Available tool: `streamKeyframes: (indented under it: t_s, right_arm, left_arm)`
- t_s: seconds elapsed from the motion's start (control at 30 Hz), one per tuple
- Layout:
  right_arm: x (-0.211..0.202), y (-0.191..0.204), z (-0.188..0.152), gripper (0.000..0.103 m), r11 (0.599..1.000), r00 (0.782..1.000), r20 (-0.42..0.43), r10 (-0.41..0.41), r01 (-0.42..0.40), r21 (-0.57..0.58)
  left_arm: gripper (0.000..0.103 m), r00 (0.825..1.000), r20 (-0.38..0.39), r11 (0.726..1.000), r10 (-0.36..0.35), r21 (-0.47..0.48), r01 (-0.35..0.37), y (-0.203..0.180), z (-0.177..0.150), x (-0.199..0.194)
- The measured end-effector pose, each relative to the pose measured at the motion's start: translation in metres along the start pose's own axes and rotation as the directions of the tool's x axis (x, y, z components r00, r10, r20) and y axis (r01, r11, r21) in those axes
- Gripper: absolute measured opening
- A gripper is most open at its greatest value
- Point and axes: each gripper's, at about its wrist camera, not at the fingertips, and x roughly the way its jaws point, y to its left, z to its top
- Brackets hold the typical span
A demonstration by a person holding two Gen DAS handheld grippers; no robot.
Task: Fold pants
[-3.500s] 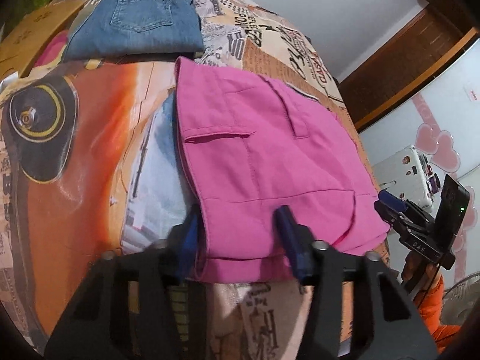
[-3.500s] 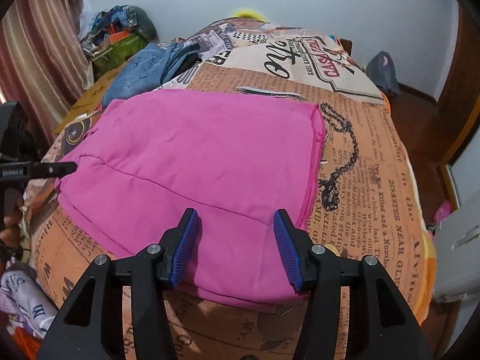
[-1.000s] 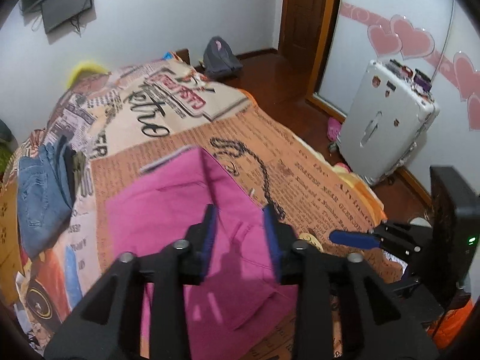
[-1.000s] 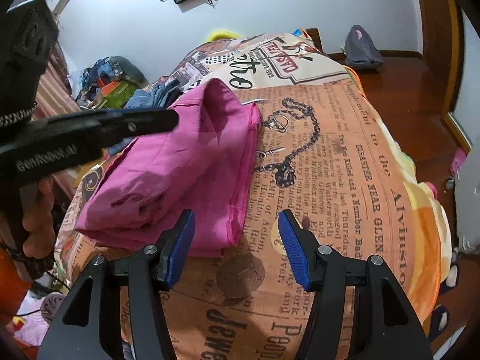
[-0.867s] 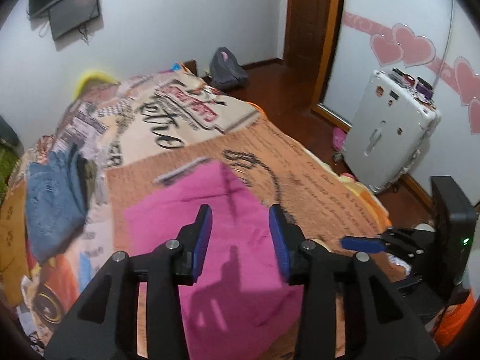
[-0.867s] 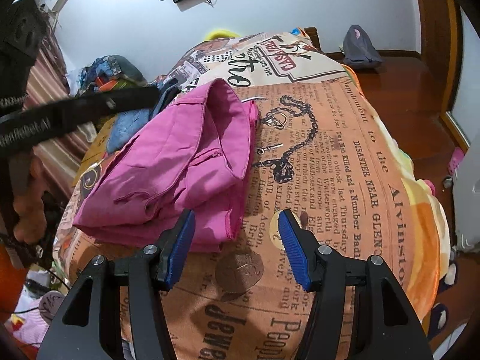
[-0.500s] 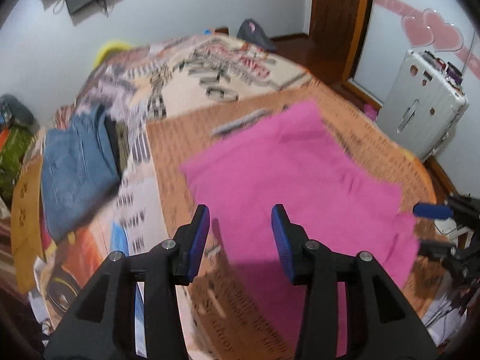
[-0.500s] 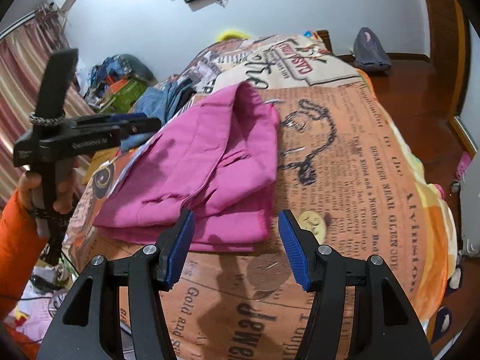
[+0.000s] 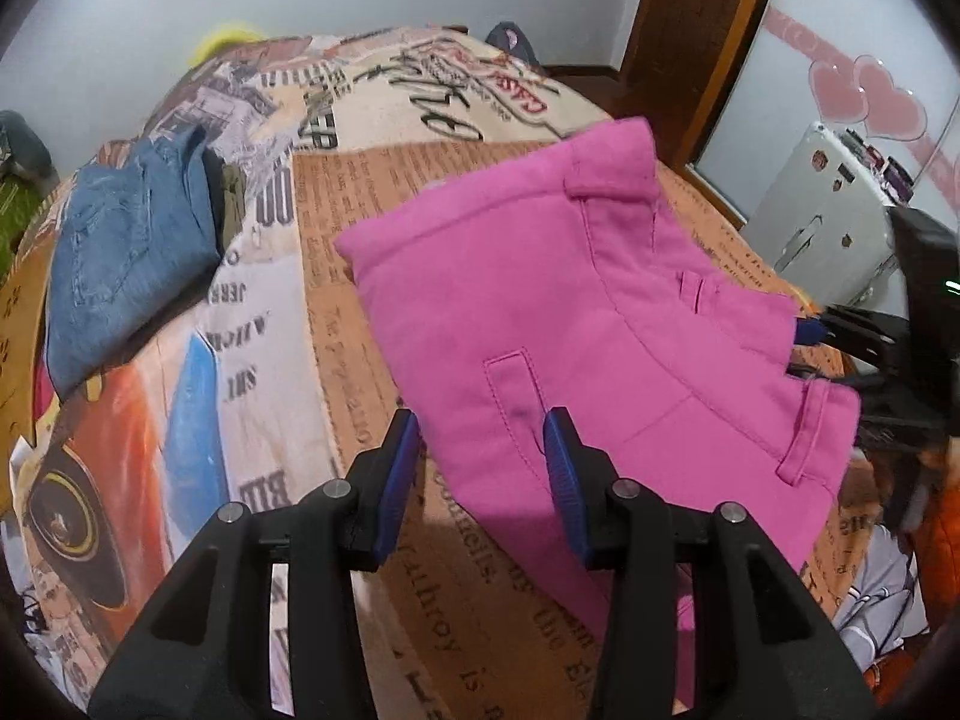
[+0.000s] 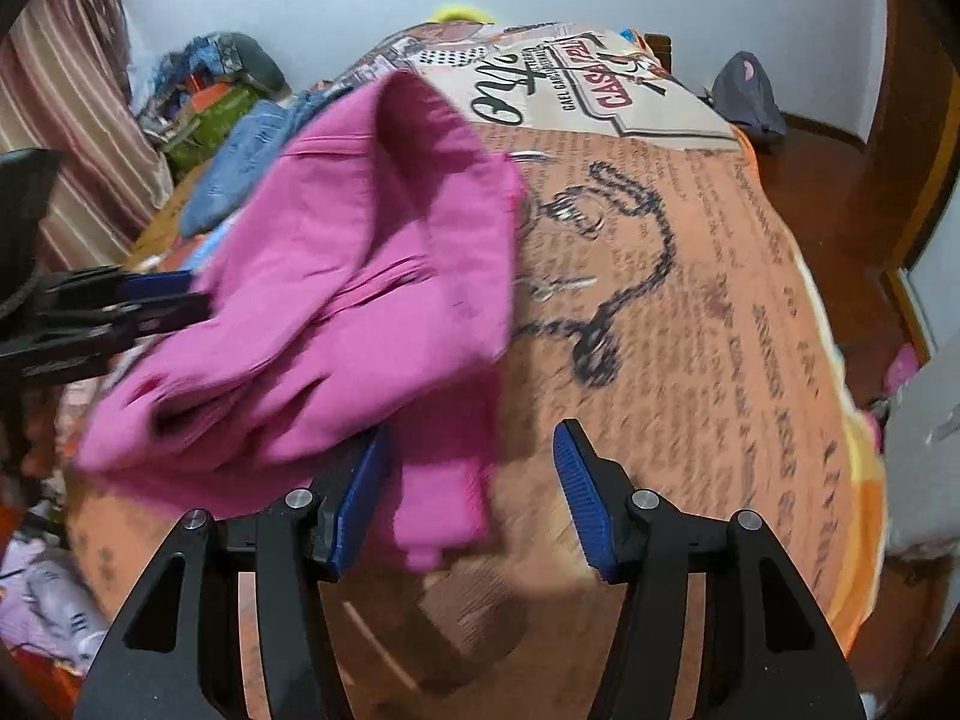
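My left claw has let go; the pink cotton pants now lie folded over on the printed bedspread. Right claw gapes empty too.

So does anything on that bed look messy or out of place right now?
The pink pants aren't a neat fold: in the right wrist view the top layer humps up and lies skewed, and a bit sticks out at the near edge. The blue jeans lie folded on the bedspread. Both grippers are open.
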Motion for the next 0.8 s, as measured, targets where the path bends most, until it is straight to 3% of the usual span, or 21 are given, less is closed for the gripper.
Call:
streamKeyframes:
  t_s: [0.07, 0.23, 0.5, 0.63, 0.8]
  right_arm:
    - [0.007, -0.005, 0.007, 0.053, 1.0, 1.0, -0.01, -0.006, 0.006, -0.012]
    - [0.024, -0.016, 0.024, 0.052, 0.998, 0.999, -0.018, -0.043, 0.042, -0.048]
    - [0.053, -0.029, 0.058, 0.049, 0.991, 0.997, -0.012, -0.078, 0.076, -0.107]
    - [0.078, -0.033, 0.084, 0.046, 0.979, 0.993, -0.012, -0.122, 0.118, -0.164]
    - [0.102, -0.046, 0.112, 0.046, 0.981, 0.99, 0.003, -0.142, 0.141, -0.136]
  left_arm:
    - [0.045, 1.0, 0.023, 1.0, 0.005, 0.006, -0.006, 0.008, 0.011, -0.007]
    - [0.045, 0.986, 0.086, 0.99, 0.14, 0.006, -0.141, 0.048, 0.052, -0.006]
    - [0.045, 0.978, 0.012, 0.977, 0.21, 0.033, -0.21, 0.11, 0.106, 0.069]
    - [0.045, 0.99, 0.004, 0.99, 0.14, 0.006, -0.14, 0.128, 0.119, 0.089]
    - [0.045, 0.997, 0.027, 0.996, 0.07, 0.045, -0.071, 0.12, 0.134, 0.096]
